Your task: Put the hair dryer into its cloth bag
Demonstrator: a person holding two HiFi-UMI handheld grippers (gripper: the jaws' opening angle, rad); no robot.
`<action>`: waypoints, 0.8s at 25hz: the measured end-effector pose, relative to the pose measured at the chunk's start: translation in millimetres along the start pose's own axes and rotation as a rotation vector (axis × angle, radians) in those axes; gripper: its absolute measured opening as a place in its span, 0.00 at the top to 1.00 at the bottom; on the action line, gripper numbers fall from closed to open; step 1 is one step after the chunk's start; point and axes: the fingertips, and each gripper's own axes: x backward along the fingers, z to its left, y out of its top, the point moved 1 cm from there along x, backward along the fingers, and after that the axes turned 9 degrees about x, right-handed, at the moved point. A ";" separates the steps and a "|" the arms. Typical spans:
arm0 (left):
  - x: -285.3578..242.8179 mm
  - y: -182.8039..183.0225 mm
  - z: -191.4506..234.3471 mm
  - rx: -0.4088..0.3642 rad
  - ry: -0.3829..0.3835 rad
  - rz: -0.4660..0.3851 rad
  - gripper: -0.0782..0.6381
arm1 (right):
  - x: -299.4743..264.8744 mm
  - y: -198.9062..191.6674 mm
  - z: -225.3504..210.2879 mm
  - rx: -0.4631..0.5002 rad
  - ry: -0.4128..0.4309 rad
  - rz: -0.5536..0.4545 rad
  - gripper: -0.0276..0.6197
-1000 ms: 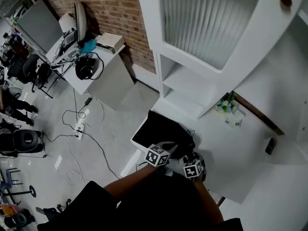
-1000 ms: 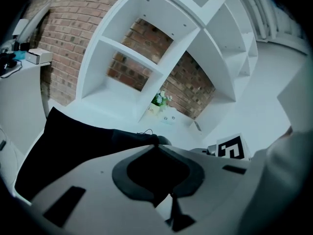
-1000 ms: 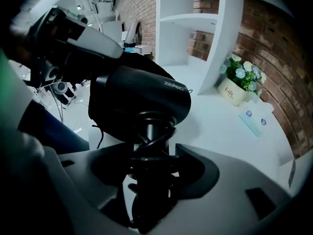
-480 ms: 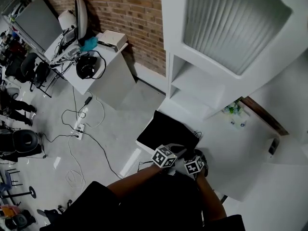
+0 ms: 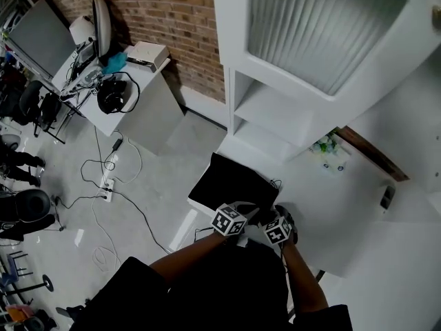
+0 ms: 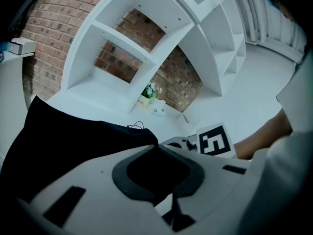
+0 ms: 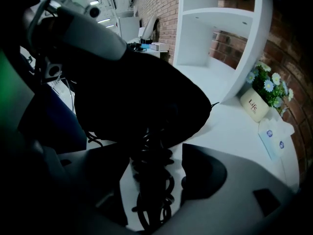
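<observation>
Two grips: left gripper (image 6: pixel 156 147) fingers pinch the cloth bag (image 6: pixel 58 141); right gripper (image 7: pixel 154 153) fingers, just spread, straddle the coiled cord (image 7: pixel 152 195) trailing at six o'clock from the bag, the hair dryer seemingly inside. Next I'd feed the cord in.

A red brick wall (image 5: pixel 172 19) is seen behind a white shelving unit (image 5: pixel 275 119). At its foot a small pot of flowers (image 7: pixel 255 105) marked "Life" is set on the white tabletop (image 5: pixel 344 212), with a pale packet (image 7: pixel 273 133) laid just beside it. Farther off, black headphones (image 5: pixel 110 96) are left on a white side table (image 5: pixel 141 116), while a power strip (image 5: pixel 105 190) and loose cables (image 5: pixel 138 209) are trailed over the grey floor (image 5: pixel 62 254).
</observation>
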 end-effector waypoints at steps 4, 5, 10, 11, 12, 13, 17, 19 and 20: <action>-3.4 -3.5 -4.9 0.005 -0.010 0.000 0.84 | 31.5 -9.3 2.5 -0.029 0.015 -0.052 0.44; -3.8 -3.8 -5.7 0.006 -0.011 -0.001 0.84 | 36.2 -15.9 4.0 -0.043 0.019 -0.052 0.44; -9.5 -9.2 -10.1 0.014 -0.021 -0.003 0.84 | 34.7 -47.7 7.8 -0.095 0.018 -0.022 0.45; -10.7 -9.9 -10.8 0.012 -0.021 -0.003 0.84 | 32.0 -50.8 7.0 -0.098 0.014 -0.019 0.46; -11.3 -10.5 -11.3 0.011 -0.021 -0.004 0.84 | 29.8 -52.8 5.9 -0.096 0.009 -0.017 0.55; -11.5 -11.0 -11.6 0.011 -0.019 -0.005 0.84 | 28.1 -54.1 5.0 -0.094 0.009 -0.018 0.61; -11.1 -12.1 -12.7 0.017 -0.017 -0.010 0.84 | 19.8 -66.0 8.3 -0.093 0.063 0.016 0.54; -11.6 -11.9 -12.6 0.019 -0.015 -0.013 0.84 | 17.3 -71.8 11.8 -0.071 0.087 0.049 0.53; -11.8 -11.7 -12.7 0.020 -0.014 -0.015 0.84 | 17.2 -72.4 12.1 -0.052 0.087 0.053 0.58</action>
